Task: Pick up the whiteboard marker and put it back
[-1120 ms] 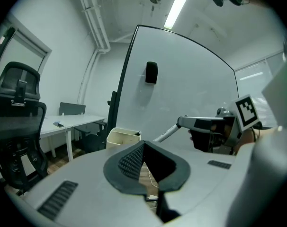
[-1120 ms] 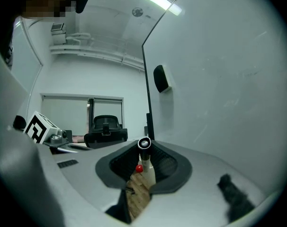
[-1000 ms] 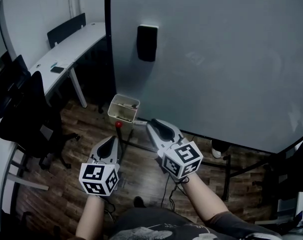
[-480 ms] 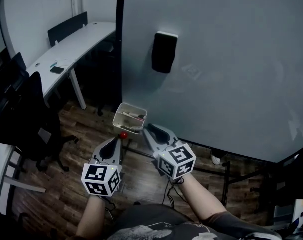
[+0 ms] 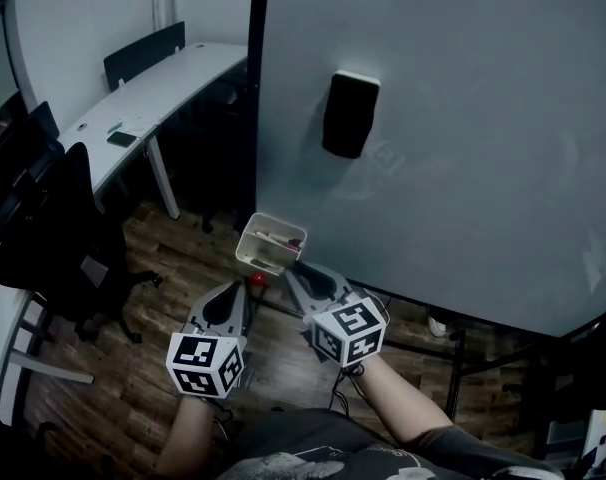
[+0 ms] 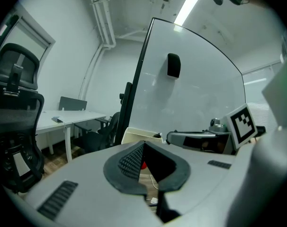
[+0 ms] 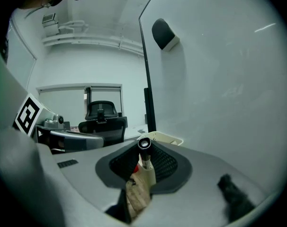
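fingers (image 7: 165, 165) of my right gripper (image 7: 143, 150) are clamped on the white-barrelled whiteboard marker with a black end (image 7: 144, 144), which pokes out just past the tips. ahead of them a small white rectangular plastic tray (image 5: 279, 223) sits at the foot of the big pale grey whiteboard (image 5: 463, 148). my left gripper (image 6: 142, 146), just beside the right, has its jaws together on nothing.
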The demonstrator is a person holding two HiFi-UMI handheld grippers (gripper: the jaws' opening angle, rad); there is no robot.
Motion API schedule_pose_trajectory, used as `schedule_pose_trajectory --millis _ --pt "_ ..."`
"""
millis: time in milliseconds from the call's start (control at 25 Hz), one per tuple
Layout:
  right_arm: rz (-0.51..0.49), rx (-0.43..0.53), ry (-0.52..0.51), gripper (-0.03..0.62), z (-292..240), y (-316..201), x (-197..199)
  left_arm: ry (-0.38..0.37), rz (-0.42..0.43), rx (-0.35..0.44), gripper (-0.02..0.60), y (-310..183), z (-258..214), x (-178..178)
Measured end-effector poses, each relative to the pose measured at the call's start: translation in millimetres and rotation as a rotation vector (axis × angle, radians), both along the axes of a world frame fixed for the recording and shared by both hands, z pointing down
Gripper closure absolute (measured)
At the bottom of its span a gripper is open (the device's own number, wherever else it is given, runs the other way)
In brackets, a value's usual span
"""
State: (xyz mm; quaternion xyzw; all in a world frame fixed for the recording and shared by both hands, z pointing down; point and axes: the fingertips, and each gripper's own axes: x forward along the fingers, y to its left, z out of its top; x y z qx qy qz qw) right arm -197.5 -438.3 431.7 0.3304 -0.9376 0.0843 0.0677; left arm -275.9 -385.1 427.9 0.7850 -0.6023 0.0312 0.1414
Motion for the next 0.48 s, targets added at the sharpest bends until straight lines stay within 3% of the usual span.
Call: schedule_pose_trajectory --millis 480 --pt "0.011 -0.021 -0.025 0.511 4.7 0.2 3.6 -0.002 0.012 -0.021 0.568 4.9 8.1 5.5"
